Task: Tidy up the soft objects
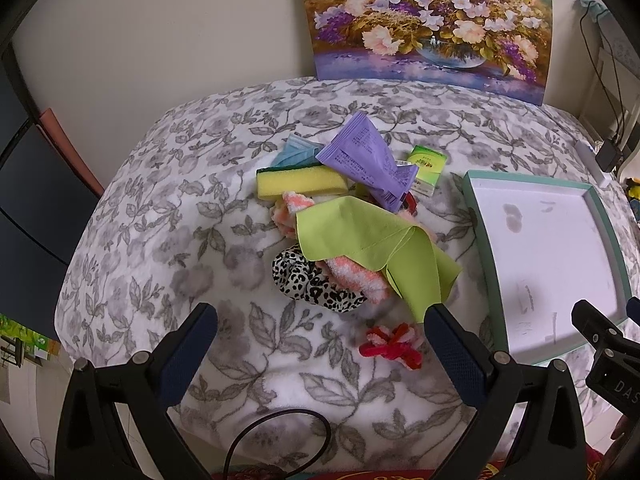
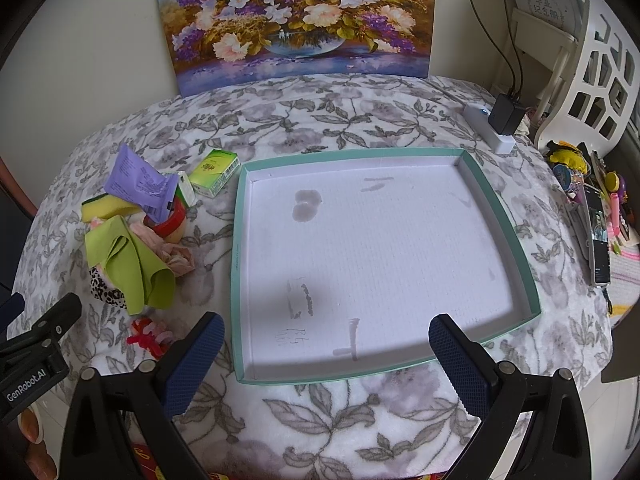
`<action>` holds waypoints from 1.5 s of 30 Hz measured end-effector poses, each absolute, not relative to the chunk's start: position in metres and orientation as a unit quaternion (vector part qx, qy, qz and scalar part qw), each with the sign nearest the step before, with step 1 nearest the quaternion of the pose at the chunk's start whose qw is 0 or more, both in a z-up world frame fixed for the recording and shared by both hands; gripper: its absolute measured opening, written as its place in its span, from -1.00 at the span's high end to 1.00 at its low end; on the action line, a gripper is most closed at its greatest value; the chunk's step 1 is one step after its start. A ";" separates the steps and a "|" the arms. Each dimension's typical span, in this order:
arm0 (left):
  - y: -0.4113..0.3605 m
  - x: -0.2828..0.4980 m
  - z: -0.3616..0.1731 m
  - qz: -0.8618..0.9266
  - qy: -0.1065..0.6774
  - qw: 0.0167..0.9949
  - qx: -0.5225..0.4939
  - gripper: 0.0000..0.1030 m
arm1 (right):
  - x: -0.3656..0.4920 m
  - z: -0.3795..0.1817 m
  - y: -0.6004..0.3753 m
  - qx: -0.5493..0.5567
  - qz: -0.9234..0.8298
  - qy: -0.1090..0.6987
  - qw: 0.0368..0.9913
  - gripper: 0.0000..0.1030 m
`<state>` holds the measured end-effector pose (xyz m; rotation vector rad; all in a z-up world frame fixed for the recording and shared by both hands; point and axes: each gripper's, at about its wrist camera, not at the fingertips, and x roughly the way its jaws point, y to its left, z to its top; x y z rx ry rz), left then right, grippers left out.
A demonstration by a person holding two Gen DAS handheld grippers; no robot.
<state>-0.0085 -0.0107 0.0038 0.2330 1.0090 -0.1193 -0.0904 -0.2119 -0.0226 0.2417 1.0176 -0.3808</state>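
A pile of soft things lies on the floral blanket: a lime green cloth (image 1: 372,240) (image 2: 132,264), a yellow sponge (image 1: 300,184) (image 2: 102,208), a pink-striped fuzzy sock (image 1: 352,276), a leopard-print scrunchie (image 1: 312,284), a purple packet (image 1: 368,156) (image 2: 140,184) and a red-and-pink fuzzy tie (image 1: 390,346) (image 2: 148,338). My left gripper (image 1: 320,328) is open and empty just in front of the pile. A shallow teal-rimmed tray (image 2: 236,240) (image 1: 480,216) lies to the right, empty. My right gripper (image 2: 326,336) is open and empty over its near edge.
A green tissue pack (image 1: 428,164) (image 2: 214,170) lies beside the pile. A flower painting (image 2: 296,20) leans on the back wall. A white power strip with a black charger (image 2: 506,118) and a phone (image 2: 598,240) with small toys lie at the right.
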 end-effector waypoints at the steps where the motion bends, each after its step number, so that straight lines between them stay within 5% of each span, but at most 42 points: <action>1: -0.011 -0.008 0.003 -0.057 0.483 0.867 0.111 -1.00 | -0.091 -0.023 -0.212 0.115 -0.181 0.483 0.849 -1.00; 45: -0.011 -0.004 0.000 -0.059 0.496 0.859 0.110 -1.00 | -0.088 -0.029 -0.208 0.111 -0.177 0.490 0.847 -1.00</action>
